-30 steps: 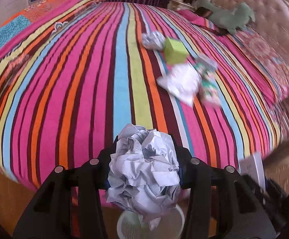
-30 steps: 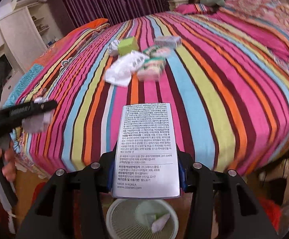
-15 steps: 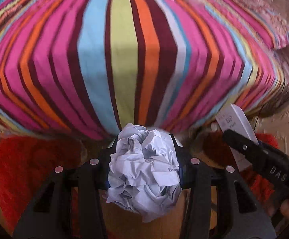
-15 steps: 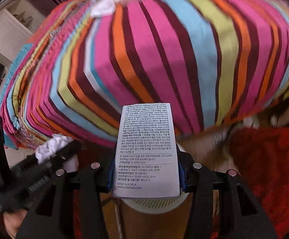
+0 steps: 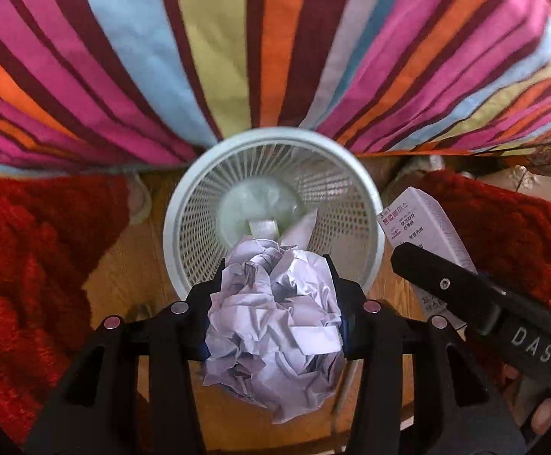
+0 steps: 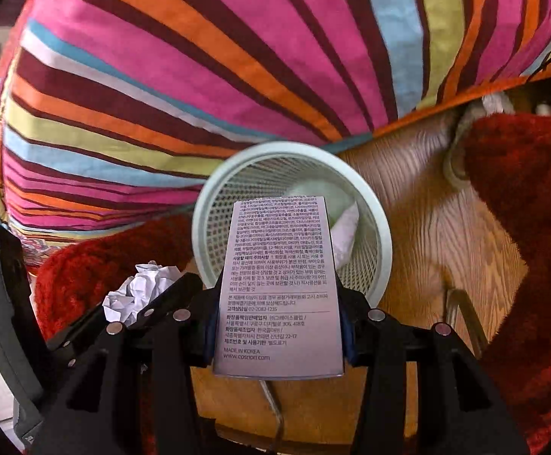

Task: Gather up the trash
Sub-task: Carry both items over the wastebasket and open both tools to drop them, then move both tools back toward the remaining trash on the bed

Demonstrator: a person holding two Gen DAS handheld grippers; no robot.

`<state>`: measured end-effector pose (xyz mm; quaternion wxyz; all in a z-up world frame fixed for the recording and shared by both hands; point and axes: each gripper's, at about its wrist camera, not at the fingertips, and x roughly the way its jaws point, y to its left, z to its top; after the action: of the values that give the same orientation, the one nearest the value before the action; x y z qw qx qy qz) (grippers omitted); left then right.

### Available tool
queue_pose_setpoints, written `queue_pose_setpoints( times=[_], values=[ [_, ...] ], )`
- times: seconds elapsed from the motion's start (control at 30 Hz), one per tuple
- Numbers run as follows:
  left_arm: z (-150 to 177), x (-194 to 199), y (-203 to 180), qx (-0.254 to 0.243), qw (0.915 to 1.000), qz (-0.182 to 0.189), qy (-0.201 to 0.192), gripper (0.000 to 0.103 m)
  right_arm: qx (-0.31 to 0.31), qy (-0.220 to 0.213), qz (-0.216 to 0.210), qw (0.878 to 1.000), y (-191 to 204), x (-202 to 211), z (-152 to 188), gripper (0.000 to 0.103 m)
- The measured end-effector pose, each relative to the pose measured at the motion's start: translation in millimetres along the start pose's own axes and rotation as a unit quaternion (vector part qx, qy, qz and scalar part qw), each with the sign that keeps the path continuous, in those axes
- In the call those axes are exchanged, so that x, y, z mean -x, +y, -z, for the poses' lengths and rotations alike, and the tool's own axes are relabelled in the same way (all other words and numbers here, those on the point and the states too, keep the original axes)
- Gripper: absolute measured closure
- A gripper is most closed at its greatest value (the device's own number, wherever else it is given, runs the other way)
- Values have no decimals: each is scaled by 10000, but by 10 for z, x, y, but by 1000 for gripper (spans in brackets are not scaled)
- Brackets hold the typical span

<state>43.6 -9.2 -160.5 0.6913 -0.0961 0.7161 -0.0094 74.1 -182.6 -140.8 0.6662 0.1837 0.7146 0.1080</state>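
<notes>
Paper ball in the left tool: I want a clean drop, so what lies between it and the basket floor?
Left wrist view: only scraps already at the bottom of the white mesh basket, under the crumpled paper ball.

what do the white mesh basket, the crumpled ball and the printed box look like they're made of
White mesh wastebasket: probably moulded plastic, matte; its smooth thick rim and even grid of holes suggest so, though painted metal is possible.

Crumpled white ball in the left gripper: thin paper, matte, with sharp creases.

Flat white printed box in the right gripper: thin cardboard, faintly satin, with straight edges and crisp small print.
</notes>
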Motion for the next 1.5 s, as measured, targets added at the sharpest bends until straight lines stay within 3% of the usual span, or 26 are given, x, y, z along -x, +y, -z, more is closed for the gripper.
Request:
queue_pose_setpoints(
  times=[0.23,0.43,0.5,0.57,0.63,0.8,1.13,1.37,1.5],
  values=[
    [-30,-228,32,152,9988,42,453,55,-254,432,52,9987,-88,-348,-94,58],
    [-40,-398,115,409,9965,53,723,44,-342,572,-39,9978,-131,-478,-126,57],
    [-50,-429,136,487,9960,26,751,35,-341,604,-36,9976,-125,-503,-131,53],
    [-52,-426,162,556,9956,-22,756,29,-431,590,120,9973,-161,-529,-143,32],
    [-67,-423,196,653,9953,38,716,23,-646,522,179,9964,-242,-521,-153,19],
    [-93,-417,216,676,9953,-1,689,22,-673,331,248,9969,-242,-452,-180,14],
    [-85,-292,184,586,9973,-157,411,22,-583,81,307,9978,-214,-307,-140,14],
    [-53,30,144,456,9977,-418,-292,22,-631,-451,141,9969,-208,6,-88,11],
    [-33,233,105,363,9952,-499,-758,16,-514,-1090,105,9927,-161,308,-59,11]
  ],
)
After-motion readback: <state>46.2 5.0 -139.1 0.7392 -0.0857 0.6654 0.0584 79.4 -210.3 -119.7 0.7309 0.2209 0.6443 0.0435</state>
